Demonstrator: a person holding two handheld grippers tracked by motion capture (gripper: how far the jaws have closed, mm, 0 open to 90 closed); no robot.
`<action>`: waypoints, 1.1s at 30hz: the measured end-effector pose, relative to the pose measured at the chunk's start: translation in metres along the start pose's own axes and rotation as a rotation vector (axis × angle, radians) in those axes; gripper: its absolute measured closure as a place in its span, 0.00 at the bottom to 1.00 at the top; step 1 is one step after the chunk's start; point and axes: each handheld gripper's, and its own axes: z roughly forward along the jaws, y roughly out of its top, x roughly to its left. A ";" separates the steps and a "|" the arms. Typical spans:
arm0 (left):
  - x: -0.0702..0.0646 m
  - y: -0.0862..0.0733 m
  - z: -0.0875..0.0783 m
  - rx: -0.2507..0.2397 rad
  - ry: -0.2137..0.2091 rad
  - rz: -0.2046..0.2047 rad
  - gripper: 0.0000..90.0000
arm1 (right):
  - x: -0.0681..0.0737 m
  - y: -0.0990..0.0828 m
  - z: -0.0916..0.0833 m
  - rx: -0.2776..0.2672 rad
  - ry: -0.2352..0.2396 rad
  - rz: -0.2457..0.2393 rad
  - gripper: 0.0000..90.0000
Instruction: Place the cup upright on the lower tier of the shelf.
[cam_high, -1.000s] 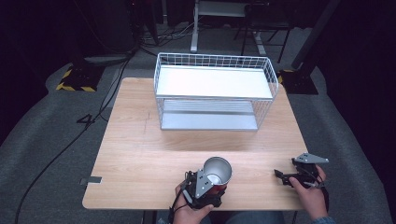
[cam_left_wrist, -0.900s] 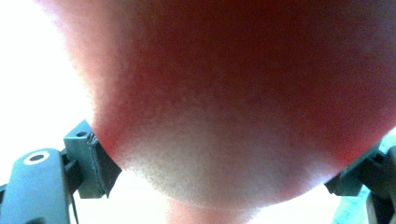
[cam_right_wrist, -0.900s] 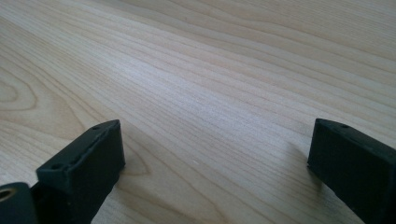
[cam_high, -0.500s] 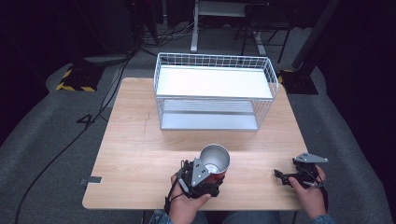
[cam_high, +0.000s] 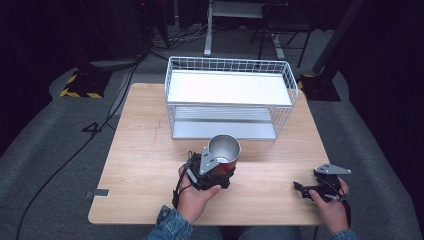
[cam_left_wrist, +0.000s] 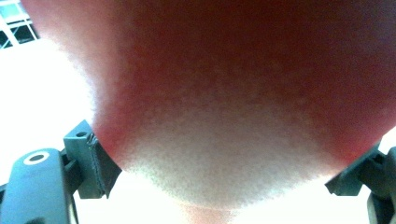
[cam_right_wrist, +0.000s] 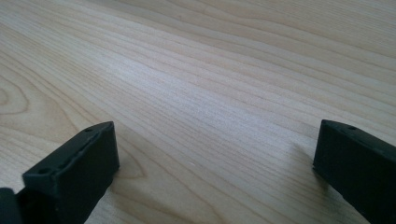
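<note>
A red cup (cam_high: 225, 152) with a shiny metal inside is held above the wooden table (cam_high: 145, 165), its open mouth facing up and toward the camera. My left gripper (cam_high: 215, 172) is shut on the cup's red wall, just in front of the wire basket (cam_high: 230, 97). In the left gripper view the blurred red cup (cam_left_wrist: 233, 93) sits between the two black pads (cam_left_wrist: 98, 161). At the table's front right my right gripper (cam_high: 305, 190) rests low, open, with bare wood between its black fingers (cam_right_wrist: 79, 163).
The white wire basket has a white upper shelf (cam_high: 230, 87) and a lower white shelf (cam_high: 225, 129); it stands at the back middle of the table. Grey carpet and dark equipment surround the table.
My left gripper has carried the cup forward and upward toward the basket's front. The right gripper has stayed where it was.
</note>
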 end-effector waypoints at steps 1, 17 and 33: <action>0.002 0.001 0.001 -0.003 -0.006 -0.007 0.18 | 0.000 0.000 0.000 0.000 0.000 0.000 0.00; 0.033 0.017 0.023 -0.002 -0.025 -0.031 0.18 | 0.000 0.000 0.000 0.000 -0.002 0.004 0.00; 0.064 0.021 0.060 0.036 -0.015 -0.065 0.18 | 0.000 0.000 0.000 0.000 -0.002 0.004 0.00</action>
